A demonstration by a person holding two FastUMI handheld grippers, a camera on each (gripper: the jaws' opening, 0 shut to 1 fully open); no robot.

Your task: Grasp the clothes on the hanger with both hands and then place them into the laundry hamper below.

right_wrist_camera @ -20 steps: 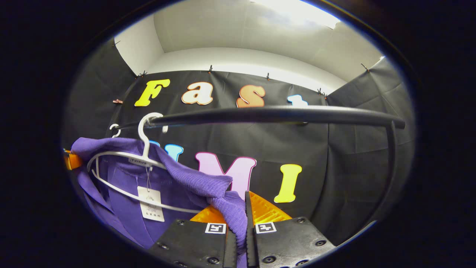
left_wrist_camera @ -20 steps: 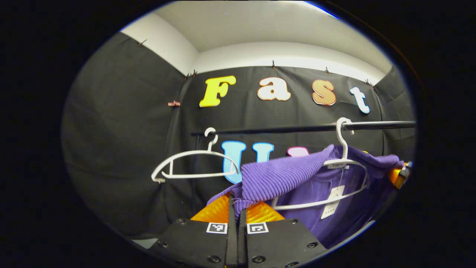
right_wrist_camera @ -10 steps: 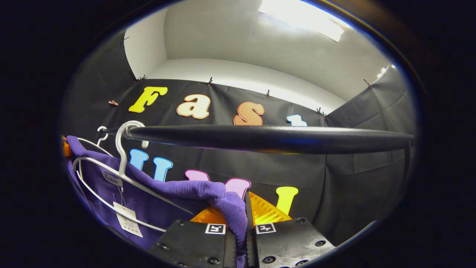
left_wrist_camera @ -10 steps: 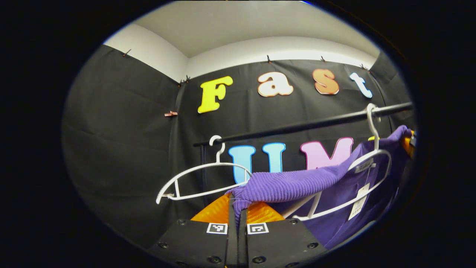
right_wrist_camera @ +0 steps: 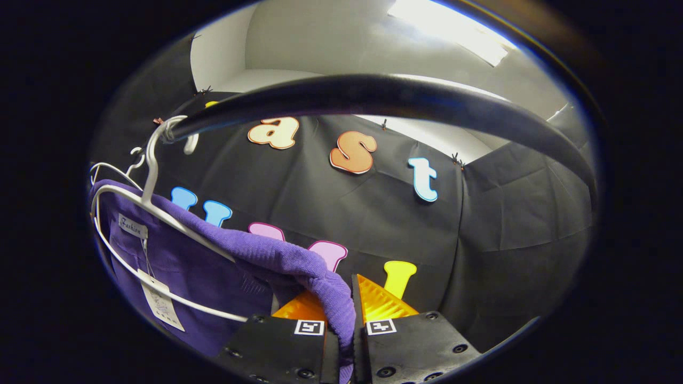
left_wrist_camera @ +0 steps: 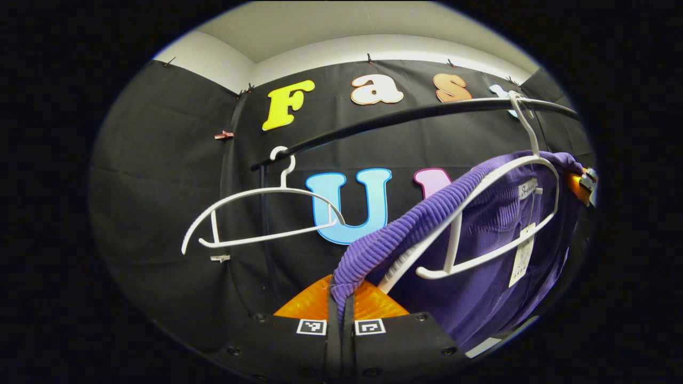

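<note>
1. Sweater lower part cut off at left gripper view's edge.
2. Tag print too small to read.
3. Rail blurred, close to the camera.

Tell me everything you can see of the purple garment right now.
The purple garment is a ribbed knit, draped on a white hanger hooked over the black rail. A paper tag dangles inside it. The left gripper pinches one shoulder edge and the right gripper the other, so the cloth stretches down from the hanger to each.
</note>
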